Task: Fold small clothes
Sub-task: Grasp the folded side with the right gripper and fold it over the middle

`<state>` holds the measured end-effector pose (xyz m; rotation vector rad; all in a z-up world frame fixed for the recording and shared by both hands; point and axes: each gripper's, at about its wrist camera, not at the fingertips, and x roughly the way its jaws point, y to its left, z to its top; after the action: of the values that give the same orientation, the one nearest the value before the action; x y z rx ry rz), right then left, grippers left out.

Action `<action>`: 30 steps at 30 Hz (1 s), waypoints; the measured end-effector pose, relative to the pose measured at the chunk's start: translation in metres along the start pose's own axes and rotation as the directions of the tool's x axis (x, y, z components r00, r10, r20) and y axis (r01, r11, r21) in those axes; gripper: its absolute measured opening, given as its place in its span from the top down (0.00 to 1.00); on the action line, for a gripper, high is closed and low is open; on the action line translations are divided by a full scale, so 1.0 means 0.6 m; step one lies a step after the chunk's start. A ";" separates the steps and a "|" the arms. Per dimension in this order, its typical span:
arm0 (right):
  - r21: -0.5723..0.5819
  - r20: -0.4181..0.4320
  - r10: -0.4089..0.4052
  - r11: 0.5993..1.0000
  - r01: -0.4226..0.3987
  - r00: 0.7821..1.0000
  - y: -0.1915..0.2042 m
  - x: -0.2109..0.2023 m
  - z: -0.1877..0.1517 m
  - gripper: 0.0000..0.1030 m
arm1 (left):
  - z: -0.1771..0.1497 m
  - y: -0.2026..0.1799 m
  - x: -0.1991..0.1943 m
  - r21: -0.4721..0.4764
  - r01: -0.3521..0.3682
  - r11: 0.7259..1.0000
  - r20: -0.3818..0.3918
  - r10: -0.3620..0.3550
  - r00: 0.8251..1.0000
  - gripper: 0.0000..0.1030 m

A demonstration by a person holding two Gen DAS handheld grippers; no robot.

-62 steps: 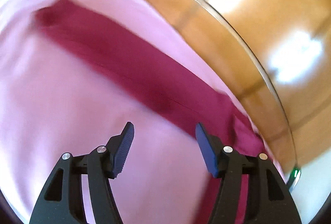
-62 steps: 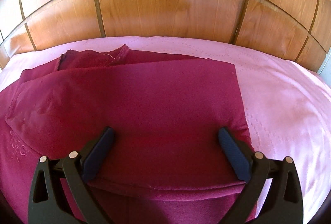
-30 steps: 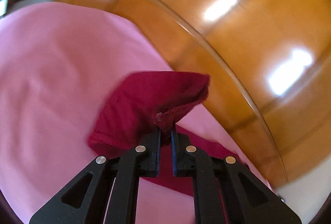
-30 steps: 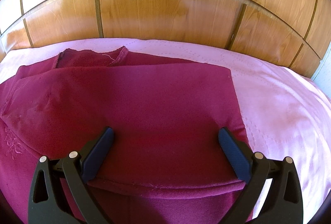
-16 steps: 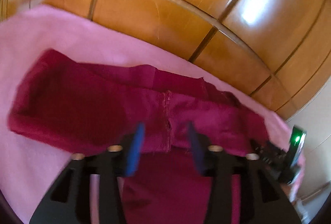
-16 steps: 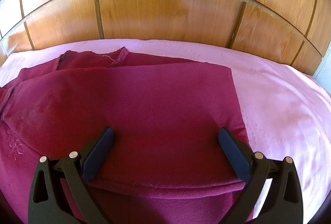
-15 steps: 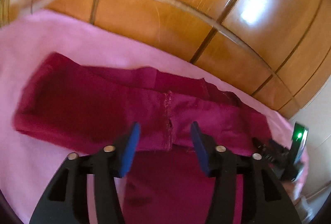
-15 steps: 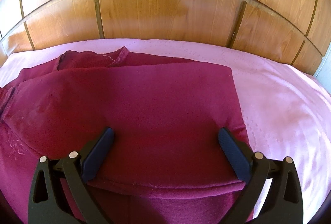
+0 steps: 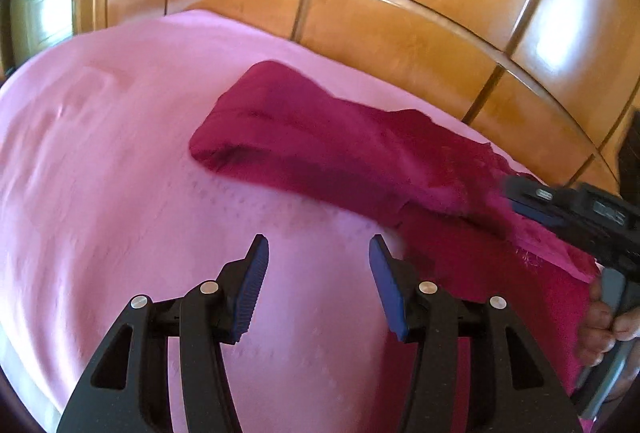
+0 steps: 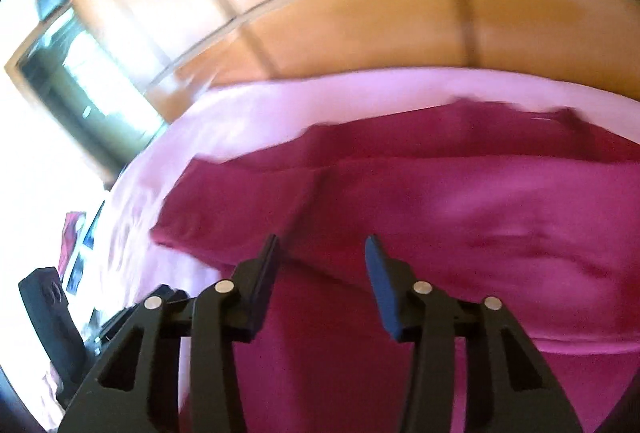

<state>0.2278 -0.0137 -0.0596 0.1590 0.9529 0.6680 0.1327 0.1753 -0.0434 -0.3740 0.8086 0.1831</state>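
Observation:
A dark red garment (image 9: 340, 149) lies on the pink bed sheet (image 9: 100, 173), with its sleeve folded over the body. My left gripper (image 9: 318, 257) is open and empty, above bare sheet just left of the garment. My right gripper (image 10: 322, 257) is open and empty, low over the garment (image 10: 460, 217) near its folded left edge. The right gripper's body and the hand that holds it show at the right edge of the left wrist view (image 9: 580, 225). The right wrist view is blurred.
A glossy wooden headboard (image 9: 360, 5) runs along the far side of the bed. A window (image 10: 80, 81) is at the left in the right wrist view. The left gripper's body (image 10: 48, 325) shows low at the left there.
My left gripper let go of the sleeve, opened and drew back left over the sheet. My right gripper swung left across the garment and narrowed its opening.

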 end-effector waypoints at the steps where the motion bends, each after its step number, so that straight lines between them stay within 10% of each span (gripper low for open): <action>1: -0.006 -0.030 0.007 1.000 -0.007 1.000 0.011 0.021 0.004 0.58 | -0.002 0.006 0.001 -0.012 0.000 1.000 -0.005 0.000 1.000 0.51; 6: -0.074 -0.057 -0.076 0.995 0.072 0.995 0.054 0.070 0.025 0.94 | -0.010 0.022 0.002 -0.038 0.011 0.999 -0.019 -0.011 1.000 0.51; 14: -0.202 0.219 -0.174 0.955 0.219 0.960 0.061 -0.087 0.076 0.95 | 0.012 0.000 0.016 -0.058 0.015 0.998 -0.015 -0.016 1.000 0.40; 23: -0.121 0.428 -0.329 0.902 0.414 0.842 -0.041 -0.263 0.068 0.96 | 0.054 -0.056 0.083 -0.026 -0.125 0.992 -0.033 0.124 0.992 0.40; 26: -0.062 0.435 -0.415 0.872 0.486 0.799 -0.101 -0.298 0.043 0.96 | 0.052 -0.069 0.092 0.002 -0.135 0.991 -0.043 0.135 0.990 0.53; 30: 0.037 0.307 -0.514 0.847 0.530 0.801 -0.202 -0.275 -0.020 0.98 | 0.034 -0.112 0.078 0.125 -0.098 0.987 -0.003 0.099 0.995 0.90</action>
<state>0.2085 -0.2091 -0.0005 -0.0507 0.6318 0.1422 0.1984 0.1226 -0.0474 -0.2174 0.8440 0.2224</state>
